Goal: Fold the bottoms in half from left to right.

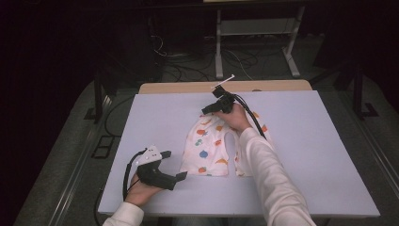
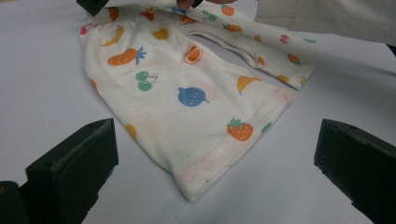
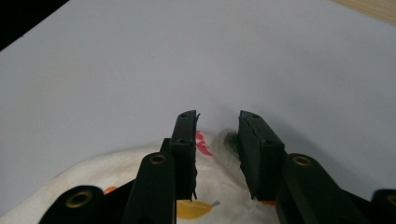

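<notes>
The right gripper (image 1: pixel 210 109) is pinching the far edge of the shorts (image 1: pixel 209 146), its jaws nearly closed. The left gripper (image 1: pixel 175 165) is waiting near the shorts' near-left hem, jaws spread wide and gripping nothing.

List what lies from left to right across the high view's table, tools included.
Left tool → fruit-print garment → right tool, at the garment's far edge, a little right of its middle → bare right part of the white table.

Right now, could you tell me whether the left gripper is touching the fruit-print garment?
Apart. In the left gripper view, the left gripper has its jaws wide open, with bare table between them and the hem of the fruit-print garment.
</notes>
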A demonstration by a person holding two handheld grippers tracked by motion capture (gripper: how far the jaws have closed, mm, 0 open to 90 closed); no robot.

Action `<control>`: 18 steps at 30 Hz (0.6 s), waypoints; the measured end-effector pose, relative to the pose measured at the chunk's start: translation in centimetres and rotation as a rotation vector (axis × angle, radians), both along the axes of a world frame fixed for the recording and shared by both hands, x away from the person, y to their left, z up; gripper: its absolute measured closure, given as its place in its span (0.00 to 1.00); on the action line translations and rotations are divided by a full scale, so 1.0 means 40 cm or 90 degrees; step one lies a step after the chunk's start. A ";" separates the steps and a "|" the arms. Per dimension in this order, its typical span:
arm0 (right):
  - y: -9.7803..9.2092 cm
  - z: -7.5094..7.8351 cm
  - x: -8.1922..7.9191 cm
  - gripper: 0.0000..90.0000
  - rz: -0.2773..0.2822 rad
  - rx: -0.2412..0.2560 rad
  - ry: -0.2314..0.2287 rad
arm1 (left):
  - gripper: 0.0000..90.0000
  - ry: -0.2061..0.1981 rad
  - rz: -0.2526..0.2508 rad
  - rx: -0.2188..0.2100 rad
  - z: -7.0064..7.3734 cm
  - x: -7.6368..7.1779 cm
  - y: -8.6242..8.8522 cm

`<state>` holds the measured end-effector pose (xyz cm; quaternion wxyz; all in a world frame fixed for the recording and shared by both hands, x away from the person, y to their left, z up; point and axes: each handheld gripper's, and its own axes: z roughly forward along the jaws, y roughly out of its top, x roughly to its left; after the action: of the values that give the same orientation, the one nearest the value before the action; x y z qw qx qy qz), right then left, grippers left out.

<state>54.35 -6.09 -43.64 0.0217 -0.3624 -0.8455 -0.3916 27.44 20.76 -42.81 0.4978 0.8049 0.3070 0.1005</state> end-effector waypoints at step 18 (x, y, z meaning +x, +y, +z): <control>0.001 0.010 -0.007 0.98 -0.051 -0.024 0.011 | 0.00 0.034 0.014 -0.015 -0.002 0.014 -0.008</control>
<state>54.06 -6.06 -43.25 0.0063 -0.3996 -0.8374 -0.3728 28.01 20.45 -42.89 0.4979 0.7978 0.3303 0.0805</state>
